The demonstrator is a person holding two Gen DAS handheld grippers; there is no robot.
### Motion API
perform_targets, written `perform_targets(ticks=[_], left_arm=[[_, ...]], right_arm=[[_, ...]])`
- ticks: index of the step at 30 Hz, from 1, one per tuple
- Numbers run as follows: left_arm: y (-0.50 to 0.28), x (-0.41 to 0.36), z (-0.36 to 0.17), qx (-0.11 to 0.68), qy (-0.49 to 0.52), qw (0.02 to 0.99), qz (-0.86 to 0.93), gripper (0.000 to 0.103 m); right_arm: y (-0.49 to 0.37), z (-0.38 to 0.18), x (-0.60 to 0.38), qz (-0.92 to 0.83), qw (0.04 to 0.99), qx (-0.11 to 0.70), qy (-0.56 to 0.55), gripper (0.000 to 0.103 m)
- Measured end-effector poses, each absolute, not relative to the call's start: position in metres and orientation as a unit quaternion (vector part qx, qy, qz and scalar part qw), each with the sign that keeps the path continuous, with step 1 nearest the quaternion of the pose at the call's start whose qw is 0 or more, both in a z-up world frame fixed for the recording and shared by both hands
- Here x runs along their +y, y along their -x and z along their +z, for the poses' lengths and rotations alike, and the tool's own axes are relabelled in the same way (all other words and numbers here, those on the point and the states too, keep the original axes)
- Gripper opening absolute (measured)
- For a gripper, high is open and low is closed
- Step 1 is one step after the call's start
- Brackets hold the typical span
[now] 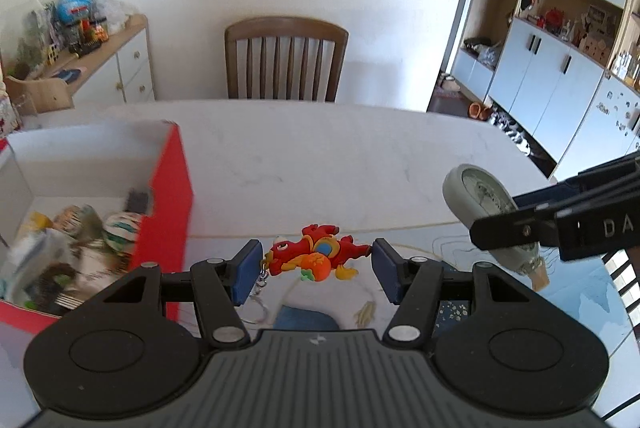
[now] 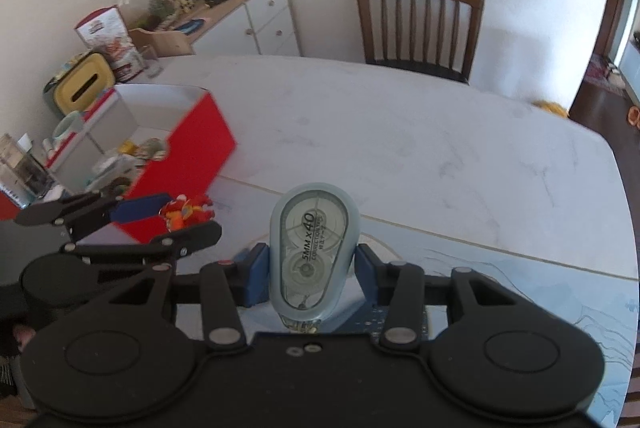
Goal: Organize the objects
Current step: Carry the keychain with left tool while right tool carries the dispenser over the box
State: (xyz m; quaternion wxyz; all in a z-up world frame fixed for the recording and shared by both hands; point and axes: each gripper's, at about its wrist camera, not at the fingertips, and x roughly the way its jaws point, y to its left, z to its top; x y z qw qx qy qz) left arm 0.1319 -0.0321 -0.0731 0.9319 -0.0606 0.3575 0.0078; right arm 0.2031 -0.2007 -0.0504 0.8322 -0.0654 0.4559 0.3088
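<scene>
Surface (image 2: pixel 400 131): pale, marble-patterned, with rounded corners. A blue illustrated mat (image 2: pixel 520 268) covers its near part, from 3 to 6 o'clock. A red box (image 2: pixel 196 147), open-topped with white inner walls, stands directly on it at 9 o'clock and holds mixed small items. A yellow-topped container (image 2: pixel 82 87) sits beyond the box at 10 o'clock.

Home dining room. White marble-look table (image 2: pixel 400 131), wooden slat-back chair (image 1: pixel 286 57) at 12 o'clock against a plain wall. Toy-cluttered sideboard (image 1: pixel 116 55) at 10 o'clock. White-door wall cabinets (image 1: pixel 560 39) with knick-knack shelves at 2 o'clock, shoes on the floor below.
</scene>
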Motion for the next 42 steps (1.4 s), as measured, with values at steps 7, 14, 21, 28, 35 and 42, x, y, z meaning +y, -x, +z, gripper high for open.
perform_targets(ticks=[7, 14, 21, 28, 35, 42], left_arm=[[-0.114, 0.001, -0.049, 0.348, 0.071, 0.935, 0.004, 0.060], [-0.099, 0.045, -0.036, 0.339, 0.073, 0.938, 0.013, 0.060], [-0.082, 0.100, -0.023, 0.330, 0.071, 0.941, 0.027, 0.060], [-0.077, 0.153, -0.015, 0.327, 0.070, 0.941, 0.048, 0.060], [-0.092, 0.198, -0.016, 0.328, 0.073, 0.940, 0.066, 0.060], [-0.120, 0.230, -0.029, 0.334, 0.080, 0.936, 0.082, 0.060]], right_arm=[[-0.179, -0.030, -0.168, 0.327, 0.836, 0.433, 0.077, 0.045], [-0.161, -0.019, -0.121, 0.346, 0.834, 0.421, 0.087, 0.045], [-0.148, -0.013, -0.075, 0.358, 0.832, 0.413, 0.094, 0.045], [-0.142, -0.015, -0.035, 0.361, 0.832, 0.408, 0.101, 0.045], [-0.149, -0.020, 0.007, 0.362, 0.834, 0.402, 0.108, 0.045], [-0.164, -0.037, 0.045, 0.371, 0.828, 0.404, 0.115, 0.045]])
